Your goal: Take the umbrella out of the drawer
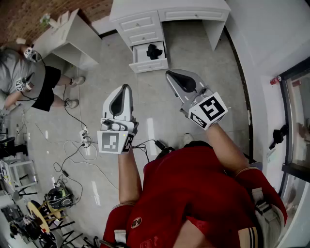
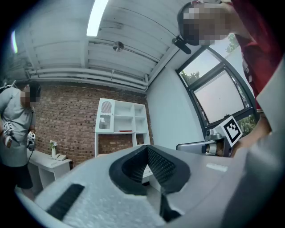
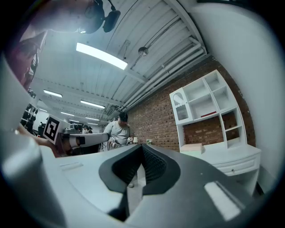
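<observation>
In the head view a white desk (image 1: pixel 167 9) stands at the far end of the floor. Its bottom drawer (image 1: pixel 150 64) is pulled out, and a black folded umbrella (image 1: pixel 154 51) lies inside it. My left gripper (image 1: pixel 126 87) and right gripper (image 1: pixel 169 73) hang side by side over the floor, well short of the drawer, pointing toward it. Both are shut with nothing between their jaws. In the left gripper view the left gripper (image 2: pixel 146 149) aims at the room's wall; the right gripper (image 3: pixel 141 147) does the same in its own view. Neither gripper view shows the umbrella.
A person in a grey shirt (image 1: pixel 22 72) stands at the left beside a white table (image 1: pixel 68 34). Cables and a power strip (image 1: pixel 83 140) trail over the floor. Equipment clutter (image 1: pixel 38 213) fills the near left. A white shelf unit (image 2: pixel 120 118) stands against the brick wall.
</observation>
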A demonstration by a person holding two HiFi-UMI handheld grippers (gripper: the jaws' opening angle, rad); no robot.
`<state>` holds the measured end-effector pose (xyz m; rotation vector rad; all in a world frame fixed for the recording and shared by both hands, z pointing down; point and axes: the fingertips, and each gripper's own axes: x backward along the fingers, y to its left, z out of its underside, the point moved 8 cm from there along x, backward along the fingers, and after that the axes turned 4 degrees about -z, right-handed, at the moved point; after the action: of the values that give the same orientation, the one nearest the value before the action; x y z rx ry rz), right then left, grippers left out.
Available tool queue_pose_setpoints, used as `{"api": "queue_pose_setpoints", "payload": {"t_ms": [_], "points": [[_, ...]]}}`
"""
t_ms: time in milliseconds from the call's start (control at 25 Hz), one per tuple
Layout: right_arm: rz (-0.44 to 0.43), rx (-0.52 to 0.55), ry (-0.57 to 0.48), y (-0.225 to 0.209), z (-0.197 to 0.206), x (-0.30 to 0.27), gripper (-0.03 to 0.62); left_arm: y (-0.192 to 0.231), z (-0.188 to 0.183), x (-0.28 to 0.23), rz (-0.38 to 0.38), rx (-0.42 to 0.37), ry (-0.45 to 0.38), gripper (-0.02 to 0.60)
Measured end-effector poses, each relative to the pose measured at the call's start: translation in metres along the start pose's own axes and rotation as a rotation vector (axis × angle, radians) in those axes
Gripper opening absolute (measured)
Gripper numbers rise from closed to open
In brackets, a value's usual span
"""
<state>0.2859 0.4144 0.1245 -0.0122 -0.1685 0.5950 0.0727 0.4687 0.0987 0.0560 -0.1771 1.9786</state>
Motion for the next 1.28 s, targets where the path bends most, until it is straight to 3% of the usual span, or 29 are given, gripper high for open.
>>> {"api": "queue_pose_setpoints", "payload": {"t_ms": [400, 840, 1280], "points": [[-0.035, -0.016, -0.001, -0.025, 0.004, 0.027, 0.011, -0.023, 0.004, -0.014, -0.02, -0.015, 0.016, 0.008], [-0.032, -0.063, 0.017, -0.079, 0.015, 0.073, 0.012, -0.056, 0.004, -0.041, -0.078, -0.051, 0.057, 0.008], [-0.014, -0.073, 0.014, -0.103, 0.028, 0.054, 0.011, -0.031, 0.01, -0.061, -0.099, -0.071, 0.047, 0.008]]}}
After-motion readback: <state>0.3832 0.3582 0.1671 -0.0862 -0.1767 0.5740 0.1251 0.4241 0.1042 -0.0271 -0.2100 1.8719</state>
